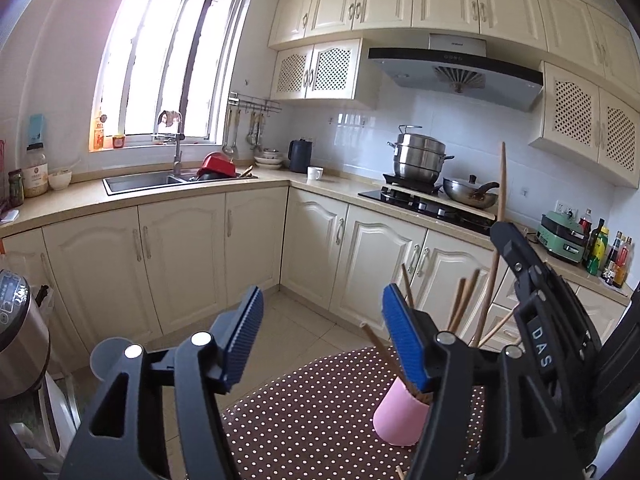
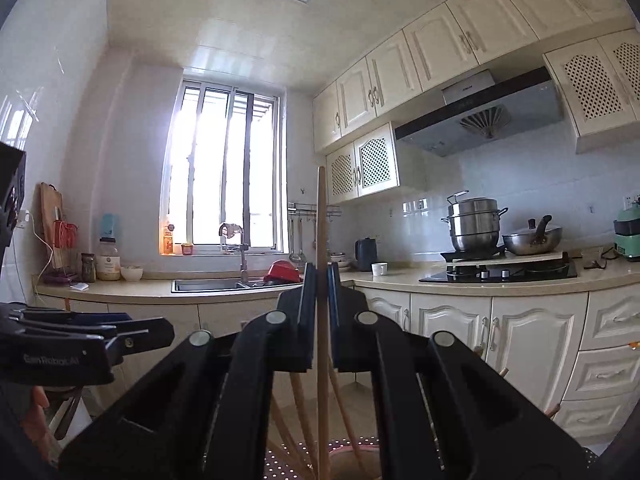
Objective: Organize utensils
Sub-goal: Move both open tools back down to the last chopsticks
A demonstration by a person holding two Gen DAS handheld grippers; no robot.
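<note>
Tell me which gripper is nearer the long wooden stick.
Right. The right gripper is clamped on the long wooden stick; the left gripper is open beside it, not touching.

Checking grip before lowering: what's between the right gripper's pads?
A long wooden stick, upright, clamped in the right gripper; the right wrist view shows it.

A window (image 1: 168, 56) lets bright light in above a steel sink (image 1: 140, 183) with a tall tap (image 1: 176, 148). A red bowl (image 1: 216, 165) sits tilted beside the sink, and ladles hang from a wall rack (image 1: 252, 104). On the beige worktop (image 1: 132, 198) stand a dark kettle (image 1: 300, 155) and a white mug (image 1: 315, 173). On the hob (image 1: 432, 204) are a stacked steel steamer pot (image 1: 418, 158) and a wok (image 1: 470, 194), under a grey hood (image 1: 456, 72). Further right stand a green cooker (image 1: 562, 236) and sauce bottles (image 1: 608, 252). Cream cupboards (image 1: 400, 0) line the walls.
</note>
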